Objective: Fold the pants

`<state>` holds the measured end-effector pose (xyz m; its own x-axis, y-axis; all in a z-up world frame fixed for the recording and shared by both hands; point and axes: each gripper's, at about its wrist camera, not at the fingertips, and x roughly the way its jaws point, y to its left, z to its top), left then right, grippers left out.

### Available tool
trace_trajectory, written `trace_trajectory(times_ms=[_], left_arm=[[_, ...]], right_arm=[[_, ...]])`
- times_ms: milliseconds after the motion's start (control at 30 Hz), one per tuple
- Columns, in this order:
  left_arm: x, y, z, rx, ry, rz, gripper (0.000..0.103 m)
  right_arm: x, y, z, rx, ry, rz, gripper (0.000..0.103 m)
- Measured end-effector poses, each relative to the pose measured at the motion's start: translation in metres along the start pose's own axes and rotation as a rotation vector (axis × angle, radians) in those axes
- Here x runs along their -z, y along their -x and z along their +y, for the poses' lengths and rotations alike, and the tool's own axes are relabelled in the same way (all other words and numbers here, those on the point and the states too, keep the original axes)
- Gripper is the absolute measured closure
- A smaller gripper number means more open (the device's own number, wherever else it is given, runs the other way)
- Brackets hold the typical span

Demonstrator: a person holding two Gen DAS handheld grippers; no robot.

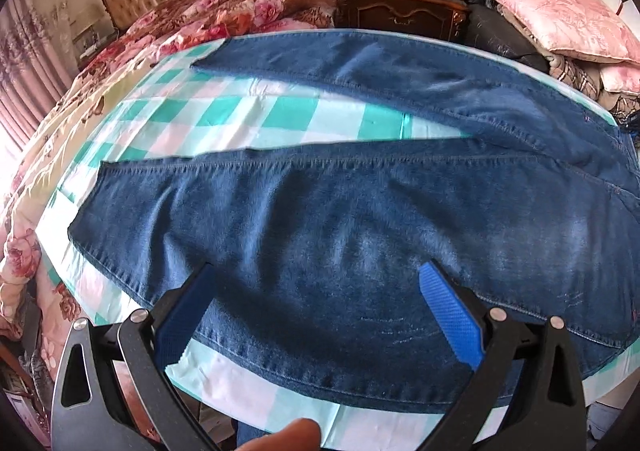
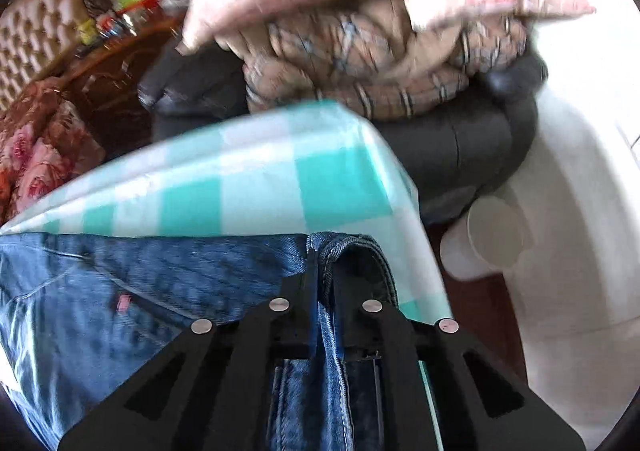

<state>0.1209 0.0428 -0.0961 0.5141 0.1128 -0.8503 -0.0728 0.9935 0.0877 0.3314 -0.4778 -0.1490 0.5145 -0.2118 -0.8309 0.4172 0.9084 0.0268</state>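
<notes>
We see the pants [image 1: 320, 211] spread on the checked cloth [image 1: 260, 119], legs leftward; a nightstand [image 1: 400, 7] stands beyond.

Left gripper [image 1: 316, 311] with black angular arms, round silver rivets at the joints, ribbed bright blue pads [image 1: 450, 317] at 5 and 7 o'clock, right gripper [image 2: 326, 271] all black, triangular cut-outs in its arms, four silver rivets, a bare fingertip [image 1: 296, 431] at 6 o'clock
</notes>
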Motion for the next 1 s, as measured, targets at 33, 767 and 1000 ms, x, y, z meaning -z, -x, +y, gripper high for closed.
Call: trace_trajectory(times_ms=[33, 767, 1000], left_arm=[[-0.002, 0.002, 0.002, 0.0, 0.005, -0.009, 0.002], [-0.083, -0.017, 0.079, 0.376, 0.282, -0.039, 0.003], [-0.182, -0.125, 0.096, 0.543, 0.444, 0.035, 0.04]], right_arm=[[0.004, 0.023, 0.003, -0.029, 0.008, -0.048, 0.095], [0.27, 0.218, -0.002, -0.504, -0.158, -0.075, 0.096], [0.261, 0.217, -0.003, -0.495, -0.169, -0.08, 0.096]])
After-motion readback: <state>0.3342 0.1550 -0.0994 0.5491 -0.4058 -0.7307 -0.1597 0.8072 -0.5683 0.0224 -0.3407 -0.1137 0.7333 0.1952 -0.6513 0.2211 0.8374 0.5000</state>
